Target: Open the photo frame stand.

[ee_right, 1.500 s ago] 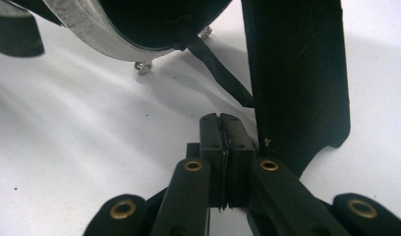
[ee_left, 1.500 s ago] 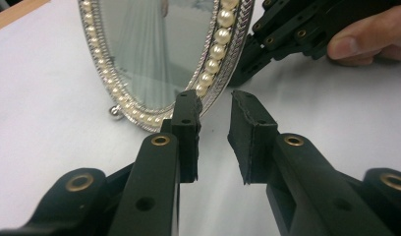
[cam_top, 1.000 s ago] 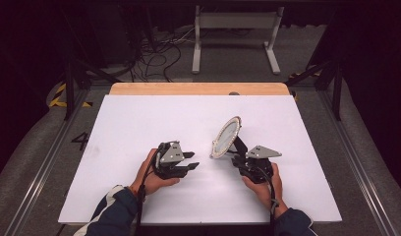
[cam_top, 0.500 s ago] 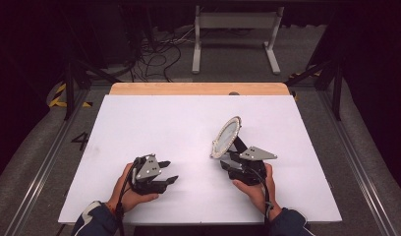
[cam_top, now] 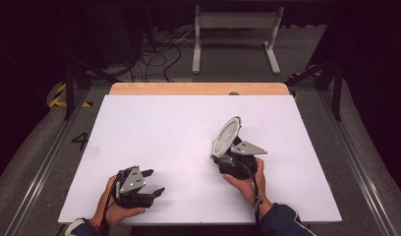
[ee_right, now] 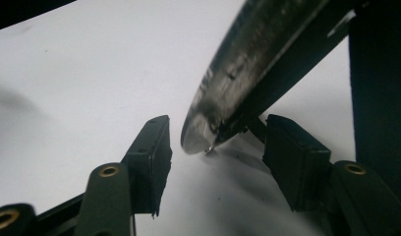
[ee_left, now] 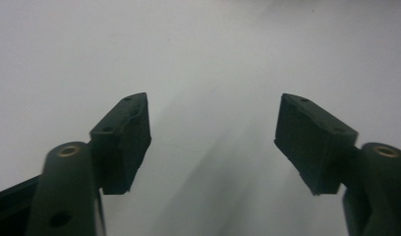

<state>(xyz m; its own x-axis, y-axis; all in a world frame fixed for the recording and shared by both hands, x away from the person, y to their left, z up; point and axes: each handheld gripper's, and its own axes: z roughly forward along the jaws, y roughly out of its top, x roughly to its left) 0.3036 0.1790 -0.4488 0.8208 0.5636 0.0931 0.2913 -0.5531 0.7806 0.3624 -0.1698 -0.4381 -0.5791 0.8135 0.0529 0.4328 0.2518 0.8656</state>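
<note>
A round mirror (cam_top: 227, 136) with a beaded rim stands tilted on its dark stand, right of the middle of the white table (cam_top: 164, 123). My right gripper (cam_top: 221, 158) sits just behind its base. In the right gripper view the mirror's lower edge (ee_right: 223, 98) and stand lie between the jaws of my right gripper (ee_right: 215, 157). Those jaws have just been opening, and a gap shows on each side. My left gripper (cam_top: 154, 182) rests near the front left edge. Its jaws have just been opening too, and my left gripper (ee_left: 213, 142) has only bare table between them.
A wooden strip (cam_top: 198, 88) runs along the table's far edge. Beyond it stand a metal frame (cam_top: 233, 29) and loose cables (cam_top: 154, 54) on the floor. Dark rails flank the table on both sides.
My left gripper has moved left and toward the near edge, away from the mirror, and its jaws have spread. The right jaws have parted from the mirror's base. The mirror stays put.
</note>
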